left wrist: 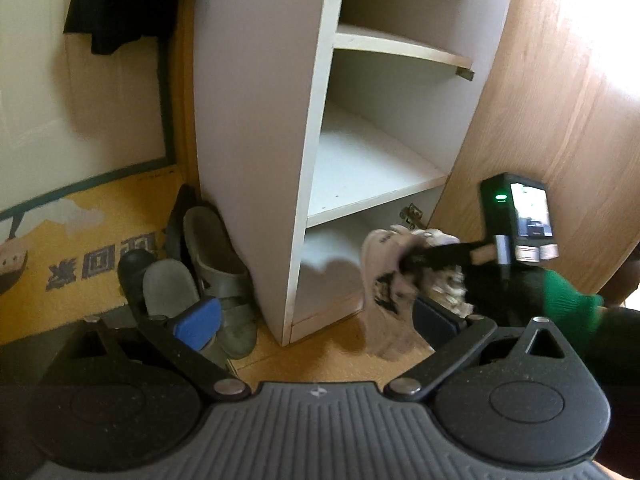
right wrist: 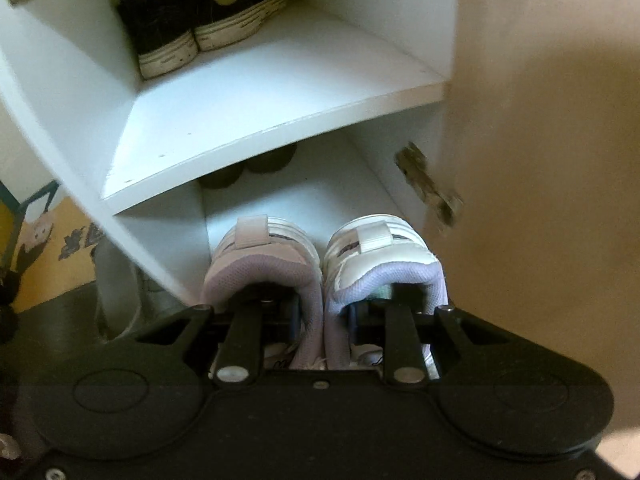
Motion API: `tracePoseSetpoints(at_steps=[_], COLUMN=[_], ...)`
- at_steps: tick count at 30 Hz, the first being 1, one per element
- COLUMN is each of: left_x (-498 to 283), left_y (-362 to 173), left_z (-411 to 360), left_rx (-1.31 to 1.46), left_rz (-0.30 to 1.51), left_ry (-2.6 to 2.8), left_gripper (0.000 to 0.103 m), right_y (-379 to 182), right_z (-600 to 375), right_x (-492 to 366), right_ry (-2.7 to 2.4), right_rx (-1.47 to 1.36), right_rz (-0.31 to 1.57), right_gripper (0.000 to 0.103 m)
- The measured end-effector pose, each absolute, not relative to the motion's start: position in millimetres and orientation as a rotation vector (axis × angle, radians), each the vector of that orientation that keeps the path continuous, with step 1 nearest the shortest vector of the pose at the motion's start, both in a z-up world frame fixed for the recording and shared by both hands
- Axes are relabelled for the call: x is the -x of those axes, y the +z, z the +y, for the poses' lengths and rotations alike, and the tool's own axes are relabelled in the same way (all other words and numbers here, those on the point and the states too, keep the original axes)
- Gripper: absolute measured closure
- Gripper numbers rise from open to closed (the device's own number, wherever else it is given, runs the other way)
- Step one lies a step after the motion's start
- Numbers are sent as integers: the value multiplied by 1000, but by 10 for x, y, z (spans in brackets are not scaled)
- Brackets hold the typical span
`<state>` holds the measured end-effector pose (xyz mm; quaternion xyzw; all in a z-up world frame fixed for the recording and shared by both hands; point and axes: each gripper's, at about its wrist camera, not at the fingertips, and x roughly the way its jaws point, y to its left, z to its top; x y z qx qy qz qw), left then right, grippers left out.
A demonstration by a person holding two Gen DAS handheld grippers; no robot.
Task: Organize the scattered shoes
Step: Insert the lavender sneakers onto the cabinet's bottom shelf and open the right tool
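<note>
Pair of lilac sneakers (right wrist: 324, 268), heels toward the right gripper (right wrist: 324, 316), whose fingers are pinching their inner collars together; toes are pointing into the white cabinet (left wrist: 320, 160)'s bottom compartment. Only the left wrist view is showing the left gripper (left wrist: 316, 320), jaws spread wide, and grey slippers (left wrist: 208, 264) beside the cabinet.

I am seeing purple block characters on the yellow mat (left wrist: 80, 248), too stylised to read. Dark print is showing on the white sneaker (left wrist: 386, 276) in my right claw (right wrist: 322, 312) and small lettering on the black sneakers' (right wrist: 200, 24) heels; both are too blurred to make out.
</note>
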<state>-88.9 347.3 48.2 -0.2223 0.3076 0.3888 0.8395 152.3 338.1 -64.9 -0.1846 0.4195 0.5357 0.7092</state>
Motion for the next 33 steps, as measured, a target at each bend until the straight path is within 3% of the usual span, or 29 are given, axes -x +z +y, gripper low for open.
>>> tracePoseSetpoints(at_steps=[23,30,33], left_x=[733,647,631], left_y=[394,415,420], left_z=[3835,3820,3800], left_rx=[495,495,496], left_rz=[669,668,668], left_ry=[906,877,872], left_gripper=[1,1,1], right_y=[-1572,-1647,-1630], right_z=[4412,4490,4464], right_x=[-1589,-1533,-1553], right_ry=[1291,1320,1318], right_rx=[266,268,255], right_rz=[674,635,643], right_gripper=[80,57,55])
